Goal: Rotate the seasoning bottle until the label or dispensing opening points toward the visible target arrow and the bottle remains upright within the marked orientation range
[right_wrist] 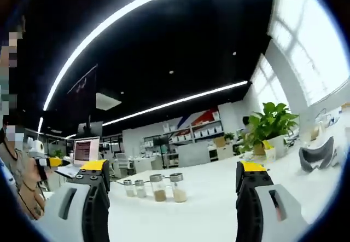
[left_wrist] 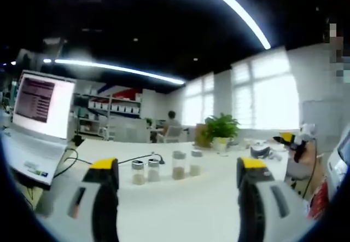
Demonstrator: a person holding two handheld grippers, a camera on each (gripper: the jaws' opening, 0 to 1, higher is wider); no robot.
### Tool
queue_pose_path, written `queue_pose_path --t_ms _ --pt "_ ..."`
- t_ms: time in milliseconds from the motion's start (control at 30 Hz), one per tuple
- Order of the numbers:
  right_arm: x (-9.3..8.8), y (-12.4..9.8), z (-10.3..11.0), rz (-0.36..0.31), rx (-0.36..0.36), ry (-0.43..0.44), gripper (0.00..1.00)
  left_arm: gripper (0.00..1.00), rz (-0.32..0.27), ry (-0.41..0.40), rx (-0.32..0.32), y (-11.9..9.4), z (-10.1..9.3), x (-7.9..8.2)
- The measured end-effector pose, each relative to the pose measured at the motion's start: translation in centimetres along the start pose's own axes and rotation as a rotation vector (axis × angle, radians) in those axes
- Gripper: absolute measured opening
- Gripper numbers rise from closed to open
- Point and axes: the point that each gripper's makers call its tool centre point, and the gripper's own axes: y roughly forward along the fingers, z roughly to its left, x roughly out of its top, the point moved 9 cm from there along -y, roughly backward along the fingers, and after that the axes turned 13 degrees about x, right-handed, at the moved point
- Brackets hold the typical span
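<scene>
Seasoning bottles — four small clear glass jars with silver lids (left_wrist: 164, 168) — stand upright in a row on the white bench (left_wrist: 180, 209), well ahead of my tongs. My left tongs (left_wrist: 178, 168) are spread wide apart, holding nothing; my right tongs (right_wrist: 172, 171) are likewise wide apart and empty. An open white laptop (left_wrist: 38, 121) sits at the left, a green potted plant (left_wrist: 221, 130) behind the jars.
</scene>
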Motion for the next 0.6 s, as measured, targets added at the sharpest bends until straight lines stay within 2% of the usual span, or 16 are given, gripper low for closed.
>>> queue_pose_path --t_ms 100,300,433,533,600 --pt "-0.1 1.2 0.3 0.034 0.043 -0.003 0.99 0.94 0.011 0.006 -0.016 0.0 0.0 -0.1" --pt "0.6 3.1 0.0 0.034 0.064 -0.032 0.97 0.94 0.043 -0.005 -0.026 0.2 -0.1 -0.5" --pt "0.8 4.5 -0.2 0.058 0.103 -0.018 0.86 0.93 0.025 -0.032 -0.052 0.2 -0.5 -0.3" --pt "0.9 5.8 0.0 0.077 0.128 -0.022 0.87 0.93 0.027 -0.034 -0.057 0.1 -0.5 -0.3" --pt "1.1 6.7 0.2 0.112 0.146 -0.06 0.87 0.92 0.03 -0.035 -0.058 0.0 -0.4 -0.5"
